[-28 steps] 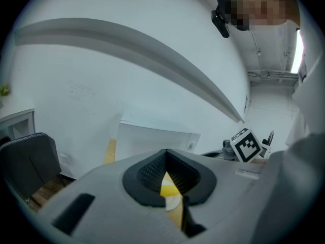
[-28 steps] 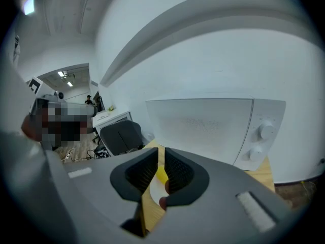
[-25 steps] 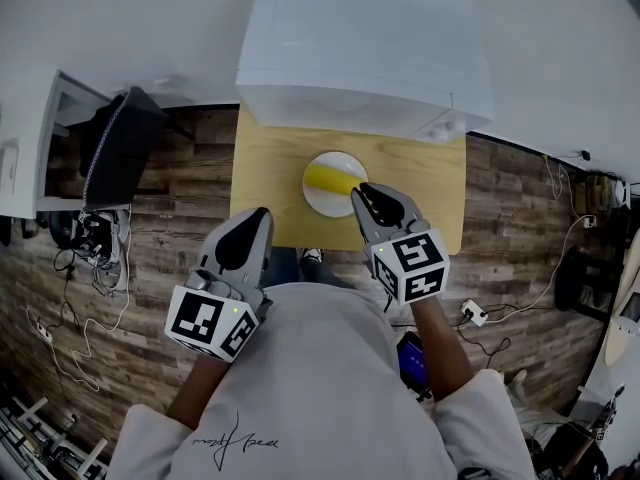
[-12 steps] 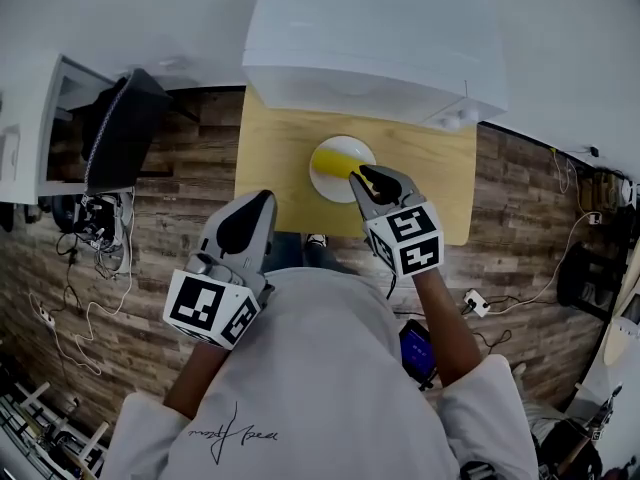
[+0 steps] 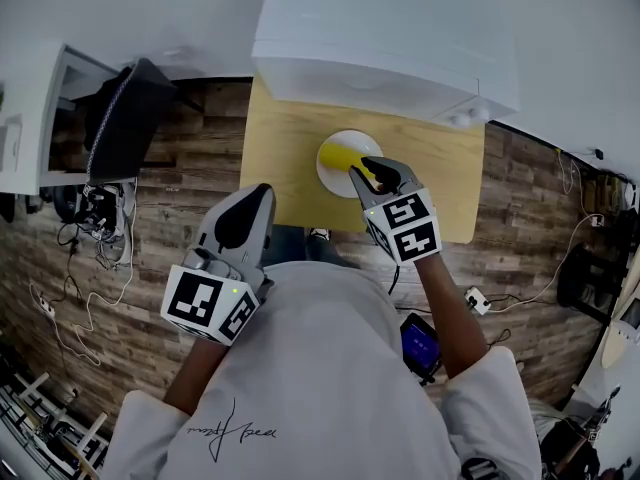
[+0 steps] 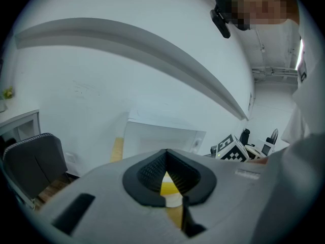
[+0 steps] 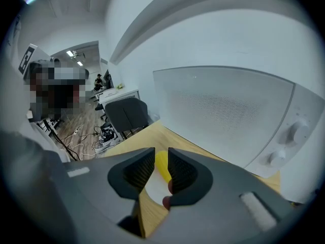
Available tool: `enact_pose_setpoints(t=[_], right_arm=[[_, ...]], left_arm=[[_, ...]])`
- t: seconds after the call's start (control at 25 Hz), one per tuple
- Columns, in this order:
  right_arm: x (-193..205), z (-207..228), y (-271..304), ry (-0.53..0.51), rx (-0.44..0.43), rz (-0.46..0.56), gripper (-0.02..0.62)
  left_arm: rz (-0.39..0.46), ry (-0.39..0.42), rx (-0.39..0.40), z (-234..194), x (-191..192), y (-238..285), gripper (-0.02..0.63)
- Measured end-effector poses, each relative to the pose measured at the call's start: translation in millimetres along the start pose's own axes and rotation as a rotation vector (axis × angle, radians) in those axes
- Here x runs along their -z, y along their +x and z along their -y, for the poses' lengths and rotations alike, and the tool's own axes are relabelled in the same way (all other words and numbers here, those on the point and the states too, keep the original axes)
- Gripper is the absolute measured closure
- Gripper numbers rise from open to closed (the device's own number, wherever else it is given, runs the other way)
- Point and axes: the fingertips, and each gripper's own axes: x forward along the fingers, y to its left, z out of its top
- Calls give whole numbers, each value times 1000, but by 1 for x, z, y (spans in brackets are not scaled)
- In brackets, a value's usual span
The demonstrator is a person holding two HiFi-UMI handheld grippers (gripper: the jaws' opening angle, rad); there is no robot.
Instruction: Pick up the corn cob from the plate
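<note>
A yellow corn cob (image 5: 340,155) lies on a small white plate (image 5: 352,139) in the middle of a light wooden table (image 5: 285,148). My right gripper (image 5: 372,174) hangs over the plate's near right edge, tilted down, close to the cob's right end. Its jaws are opening, with a narrow gap and nothing pressed between them. In the right gripper view the cob (image 7: 161,168) and plate (image 7: 154,190) show through that gap, just past the fingertips. My left gripper (image 5: 256,196) is held back off the table's near left edge, shut and empty.
A white appliance (image 5: 385,38) with two knobs stands along the table's far side, just behind the plate. A black chair (image 5: 120,128) and a white cabinet (image 5: 30,118) are on the left. Cables lie on the wooden floor on both sides.
My right gripper has come forward and down from the plate's near edge to the cob's end, and its jaws have parted a little. The left gripper has stayed where it was.
</note>
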Motion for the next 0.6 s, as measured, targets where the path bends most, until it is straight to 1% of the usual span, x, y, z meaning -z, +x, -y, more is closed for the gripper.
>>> enact_pose_setpoints(t=[0.12,0.2,0.4,0.6], right_arm=[[5,-1,7,-14,-13,-30,492],[9,0,12,-13,-21,-50,474],[17,1,23,-19,-31,-86,466],[31,3,35,-50,-48,-154,440]], left_arm=[[-1,-2,-4,-2,0,0,612],[-1,-3,-6,-2,1,0,613],[-4,-8,-10,-5,1,-1,612],[-7,-5,-14,-6,0,1,613]])
